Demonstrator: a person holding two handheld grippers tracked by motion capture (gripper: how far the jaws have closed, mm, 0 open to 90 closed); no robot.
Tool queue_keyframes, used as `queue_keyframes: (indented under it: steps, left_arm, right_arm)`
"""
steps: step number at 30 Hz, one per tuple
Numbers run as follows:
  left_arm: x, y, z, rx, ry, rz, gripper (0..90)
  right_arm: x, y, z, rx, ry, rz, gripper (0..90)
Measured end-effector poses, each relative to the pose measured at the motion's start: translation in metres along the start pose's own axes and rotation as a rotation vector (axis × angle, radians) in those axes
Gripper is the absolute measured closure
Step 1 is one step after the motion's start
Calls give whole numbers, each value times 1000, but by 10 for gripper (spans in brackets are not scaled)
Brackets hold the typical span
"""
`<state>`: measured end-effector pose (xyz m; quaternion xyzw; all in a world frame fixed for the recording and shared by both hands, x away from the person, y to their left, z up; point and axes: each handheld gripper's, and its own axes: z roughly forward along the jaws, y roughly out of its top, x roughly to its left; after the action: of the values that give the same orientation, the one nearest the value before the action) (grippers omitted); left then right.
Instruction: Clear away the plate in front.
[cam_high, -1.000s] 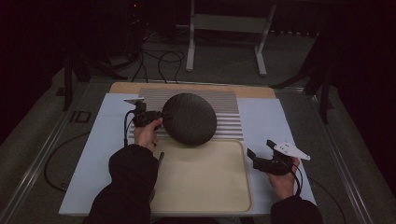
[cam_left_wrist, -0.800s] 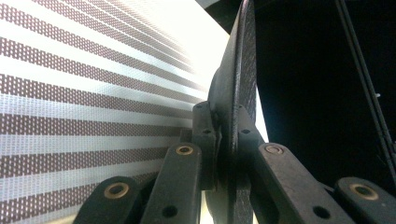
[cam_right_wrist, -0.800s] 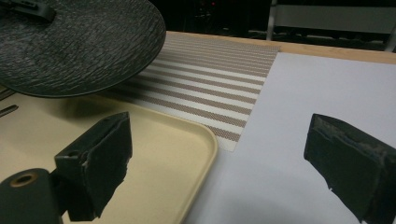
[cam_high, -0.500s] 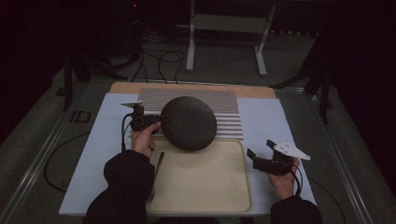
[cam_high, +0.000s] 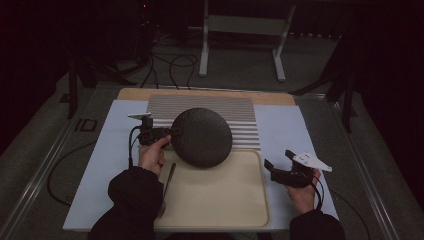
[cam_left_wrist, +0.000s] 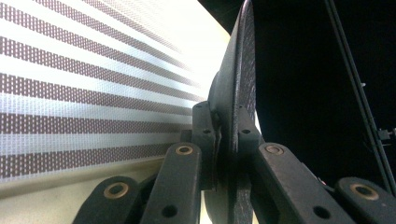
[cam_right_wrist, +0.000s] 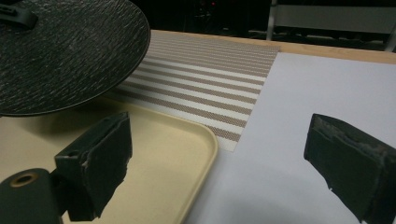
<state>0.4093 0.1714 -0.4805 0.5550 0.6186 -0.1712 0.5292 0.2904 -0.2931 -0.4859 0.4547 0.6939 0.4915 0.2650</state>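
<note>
- Dark textured plate (cam_high: 201, 137): the left gripper (cam_high: 159, 134) clamps its rim, seen edge-on in the left gripper view (cam_left_wrist: 236, 116).
- Right gripper (cam_high: 283, 168): fingers wide, empty, beside the beige tray (cam_right_wrist: 187, 154).
- Striped mat (cam_high: 240, 112) on the pale worktop (cam_high: 110, 150); dark room.

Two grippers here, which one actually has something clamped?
The left gripper: its jaws pinch the rim of the dark round plate, held over the striped mat. The right gripper sits open beside the tray, holding nothing.
</note>
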Motion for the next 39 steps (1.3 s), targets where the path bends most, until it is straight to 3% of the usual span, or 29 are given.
queue_keyframes:
  steps: [39]
  left_arm:
    - [8, -38, -10, 30, -36, -10, 850]
  right_arm:
    - [2, 0, 1, 4, 4, -6, 83]
